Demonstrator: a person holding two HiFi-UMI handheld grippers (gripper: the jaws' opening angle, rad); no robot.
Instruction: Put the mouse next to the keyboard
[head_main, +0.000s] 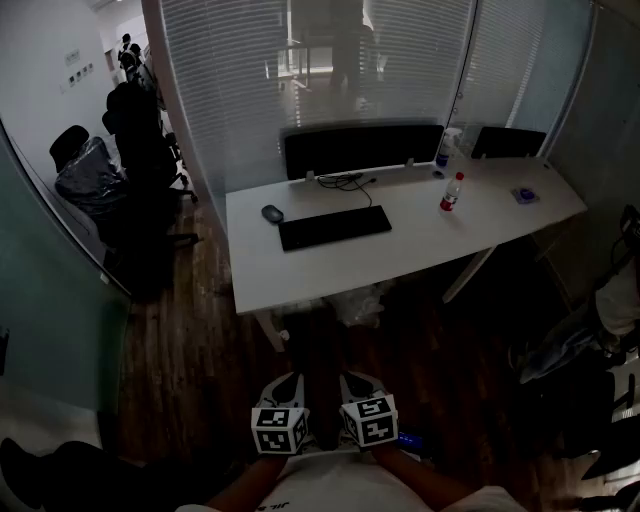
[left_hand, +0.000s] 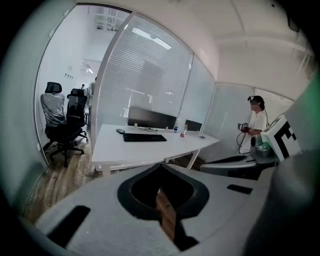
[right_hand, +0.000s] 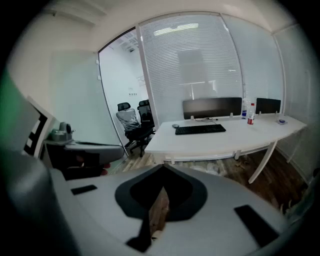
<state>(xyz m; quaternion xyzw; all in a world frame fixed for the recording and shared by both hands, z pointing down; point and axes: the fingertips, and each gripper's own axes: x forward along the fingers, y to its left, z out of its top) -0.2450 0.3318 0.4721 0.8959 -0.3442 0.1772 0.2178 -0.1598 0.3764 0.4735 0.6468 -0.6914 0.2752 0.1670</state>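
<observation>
**Claws closed and empty**

Both the left claw (left_hand: 160, 169) and the right claw (right_hand: 162, 169) are pressed together, holding nothing, side by side well apart from the keyboard (head_main: 334, 227). The mouse (head_main: 272, 213) lies on the counter (head_main: 400, 255) just beside the keyboard's left end.

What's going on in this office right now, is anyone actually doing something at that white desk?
A person stands well back from the white desk, holding a gripper in each hand close to the body. The left gripper and the right gripper both have their jaws together with nothing between them, and neither is near anything. On the desk, the mouse lies by the left end of the black keyboard, untouched. A bottle stands further right.
</observation>
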